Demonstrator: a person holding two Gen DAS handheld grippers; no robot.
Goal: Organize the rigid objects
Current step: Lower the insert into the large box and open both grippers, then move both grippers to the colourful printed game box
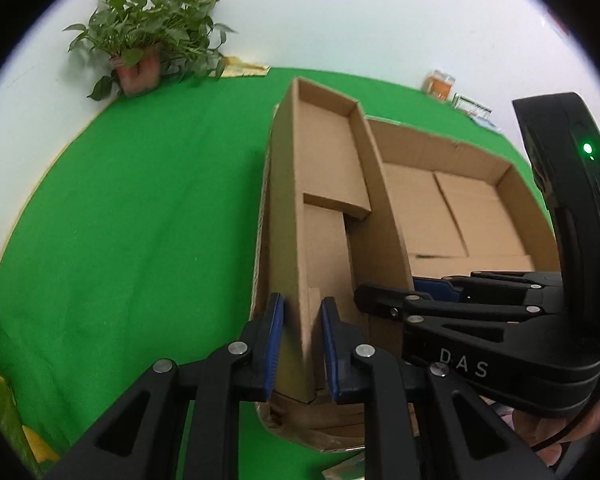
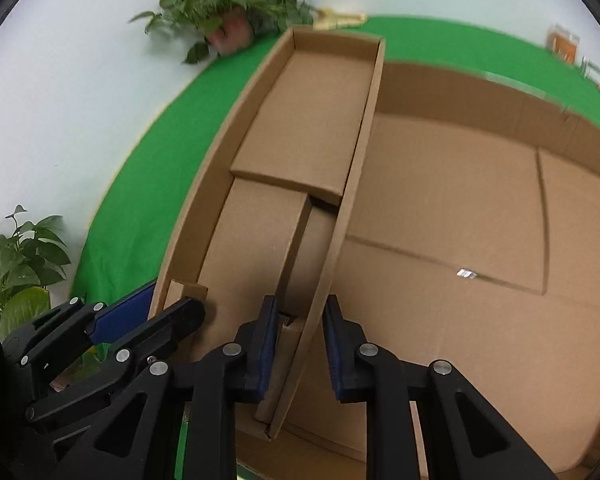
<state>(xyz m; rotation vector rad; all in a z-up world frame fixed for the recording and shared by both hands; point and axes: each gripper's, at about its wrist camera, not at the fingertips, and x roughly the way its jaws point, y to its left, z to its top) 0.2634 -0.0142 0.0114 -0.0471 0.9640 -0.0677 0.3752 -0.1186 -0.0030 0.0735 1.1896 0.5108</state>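
On the green tabletop (image 1: 132, 208), near the right, a narrow box (image 1: 324, 168) leaned inside a wide box (image 1: 452, 200). Its left wall was pinched by the left tongs (image 1: 301, 344), its right wall by the right tongs (image 2: 300, 344).

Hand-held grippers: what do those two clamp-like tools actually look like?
Both are matte black plastic. The left hand-held gripper has two fingers with blue ribbed pads and round silver rivets on angular linkage arms with triangular cut-outs. The right hand-held gripper matches it. Seen from the left wrist view, its body carries pale letters "DAS", a small green light and a thin black cable.
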